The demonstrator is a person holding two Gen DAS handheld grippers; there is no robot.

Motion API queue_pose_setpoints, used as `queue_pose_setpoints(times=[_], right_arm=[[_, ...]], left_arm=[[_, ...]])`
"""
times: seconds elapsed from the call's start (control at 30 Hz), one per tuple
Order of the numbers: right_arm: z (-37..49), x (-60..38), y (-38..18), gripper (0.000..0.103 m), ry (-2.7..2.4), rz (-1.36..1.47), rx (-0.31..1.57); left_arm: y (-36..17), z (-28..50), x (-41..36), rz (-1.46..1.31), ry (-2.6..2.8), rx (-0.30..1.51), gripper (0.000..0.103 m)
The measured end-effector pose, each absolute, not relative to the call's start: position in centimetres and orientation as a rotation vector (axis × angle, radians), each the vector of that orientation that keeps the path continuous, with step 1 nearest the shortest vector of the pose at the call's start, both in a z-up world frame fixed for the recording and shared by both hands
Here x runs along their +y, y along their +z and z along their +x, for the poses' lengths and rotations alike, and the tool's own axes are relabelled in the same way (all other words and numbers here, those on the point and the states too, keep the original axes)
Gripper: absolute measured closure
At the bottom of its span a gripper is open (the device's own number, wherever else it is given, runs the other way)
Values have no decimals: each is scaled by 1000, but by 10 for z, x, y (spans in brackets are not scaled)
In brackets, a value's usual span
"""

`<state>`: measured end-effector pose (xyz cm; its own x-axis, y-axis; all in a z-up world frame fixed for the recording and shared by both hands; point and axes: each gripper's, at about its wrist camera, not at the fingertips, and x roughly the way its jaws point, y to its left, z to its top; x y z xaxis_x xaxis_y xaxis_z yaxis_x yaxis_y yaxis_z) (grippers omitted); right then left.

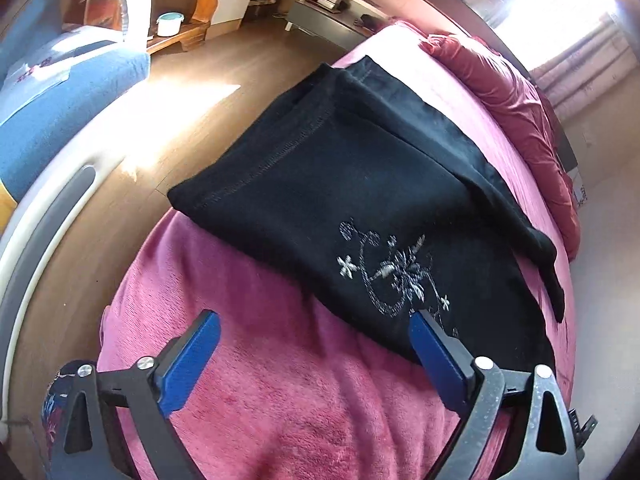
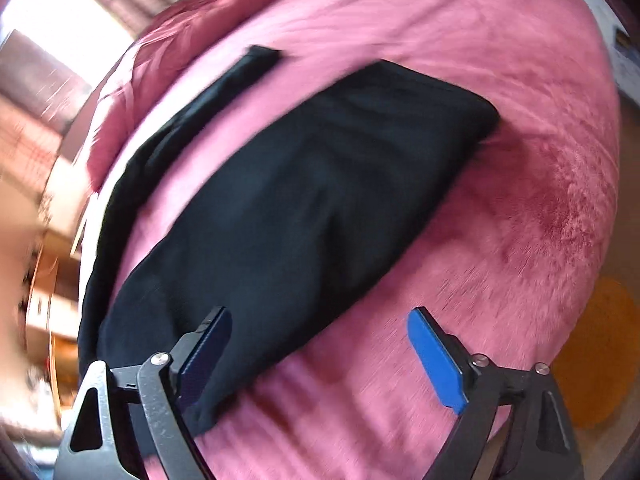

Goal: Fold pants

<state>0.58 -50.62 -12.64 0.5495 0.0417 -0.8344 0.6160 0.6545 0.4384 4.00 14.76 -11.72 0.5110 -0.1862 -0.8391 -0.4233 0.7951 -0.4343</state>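
Black pants [image 1: 340, 176] lie folded on a pink plush bed cover [image 1: 280, 380], with silver floral embroidery [image 1: 396, 276] facing up and a thin strip of leg trailing off to the right. My left gripper [image 1: 314, 322] hovers open over the near edge of the pants, nothing between its blue pads [image 1: 188, 364]. In the right wrist view, which is blurred, the same black pants [image 2: 320, 184] lie across the pink cover [image 2: 500, 220]. My right gripper [image 2: 320, 320] stands open above their near edge, its left finger over the cloth, the right one over bare cover.
A crumpled dark red blanket [image 1: 516, 120] lies along the far side of the bed. A wooden floor [image 1: 168, 120], a blue and white bed frame [image 1: 52, 112] and a low shelf unit [image 1: 332, 4] stand beyond the bed's edge. An orange rug [image 2: 600, 344] lies on the floor.
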Motion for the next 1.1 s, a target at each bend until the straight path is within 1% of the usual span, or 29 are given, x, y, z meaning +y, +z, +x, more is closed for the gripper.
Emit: queue_pose_setpoints(times=[0.03, 0.07, 0.13, 0.2, 0.23, 0.27, 0.3, 0.33, 0.37, 0.4, 0.43, 0.47, 0.53, 0.57, 0.67, 0.8, 0.97, 1.1], right_arm=[[9, -510, -134, 15, -386, 834, 945], [12, -512, -136, 15, -388, 843, 942], [20, -512, -136, 15, -404, 829, 934], [30, -509, -134, 18, -408, 802, 935], [36, -510, -134, 25, -415, 785, 935], [39, -514, -135, 31, -421, 777, 936], [43, -517, -135, 35, -427, 771, 939], [46, -523, -139, 44, -433, 764, 939], [51, -525, -139, 57, -438, 762, 941], [53, -528, -138, 61, -442, 765, 945], [55, -534, -136, 69, -437, 775, 949], [58, -536, -133, 76, -431, 779, 953], [62, -539, -126, 81, -421, 759, 955], [61, -539, -119, 83, -421, 735, 952], [55, -534, -100, 86, -411, 662, 934], [44, -536, -85, 87, -409, 616, 914], [28, -541, -87, 88, -426, 604, 935], [8, -546, -103, 89, -452, 595, 986]], left_arm=[[-118, 40, 154, -689, 175, 1039, 22], [-118, 40, 161, -713, 191, 1031, 26], [-120, 41, 173, -759, 221, 1025, 40], [-122, 44, 182, -796, 241, 1025, 49], [-122, 47, 184, -800, 247, 1027, 54], [-123, 50, 185, -800, 254, 1032, 56], [-125, 54, 186, -805, 258, 1036, 59], [-127, 57, 188, -817, 261, 1036, 63], [-128, 59, 189, -819, 266, 1036, 65], [-129, 62, 188, -808, 279, 1040, 72], [-127, 66, 190, -800, 282, 1036, 84], [-126, 68, 189, -789, 279, 1029, 87], [-121, 70, 188, -773, 269, 1011, 95], [-116, 70, 186, -761, 260, 997, 95], [-100, 69, 186, -717, 273, 962, 97], [-83, 53, 190, -704, 277, 924, 97], [-82, 26, 190, -675, 290, 942, 97], [-97, 5, 184, -644, 298, 997, 97]])
